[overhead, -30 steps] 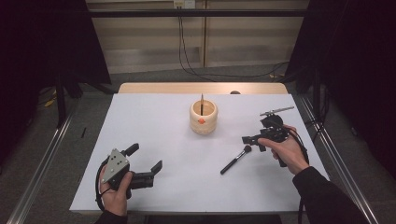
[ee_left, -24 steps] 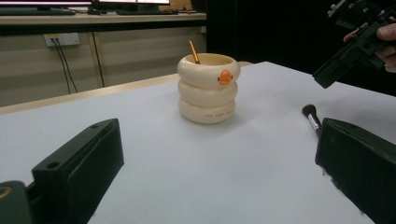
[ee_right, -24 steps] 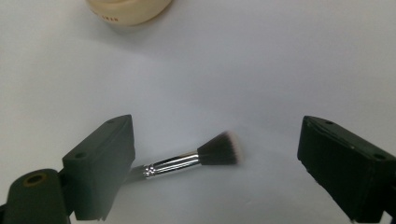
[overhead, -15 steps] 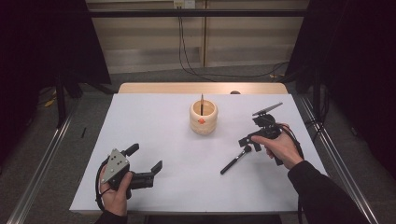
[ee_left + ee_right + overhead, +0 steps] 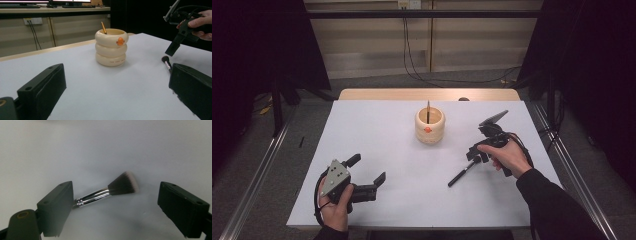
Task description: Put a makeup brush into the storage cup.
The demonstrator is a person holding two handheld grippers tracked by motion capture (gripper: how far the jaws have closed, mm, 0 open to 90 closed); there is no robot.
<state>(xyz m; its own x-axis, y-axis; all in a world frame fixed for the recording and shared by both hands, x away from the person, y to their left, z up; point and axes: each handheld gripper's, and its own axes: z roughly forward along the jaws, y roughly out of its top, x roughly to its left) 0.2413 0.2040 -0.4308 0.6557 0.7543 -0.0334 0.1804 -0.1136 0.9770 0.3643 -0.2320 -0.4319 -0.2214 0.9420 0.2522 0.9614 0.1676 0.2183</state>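
Right gripper (image 5: 475, 152) hangs above the makeup brush (image 5: 462, 174), right of centre in the high view, jaws wide and nothing held; they've just closed a touch, brush between them but untouched. In the right gripper view the bristle head (image 5: 124, 183) sits mid-frame between the jaws and the metal neck (image 5: 91, 197) runs behind the left jaw. Brush lies flat on the white table (image 5: 382, 135), below and right of the cream ringed cup (image 5: 430, 125) with a stick in it. To do it well: straddle the neck rather than the bristles, drop straight down, close squarely. Left gripper (image 5: 369, 176) rests at lower left, jaws wide, empty.
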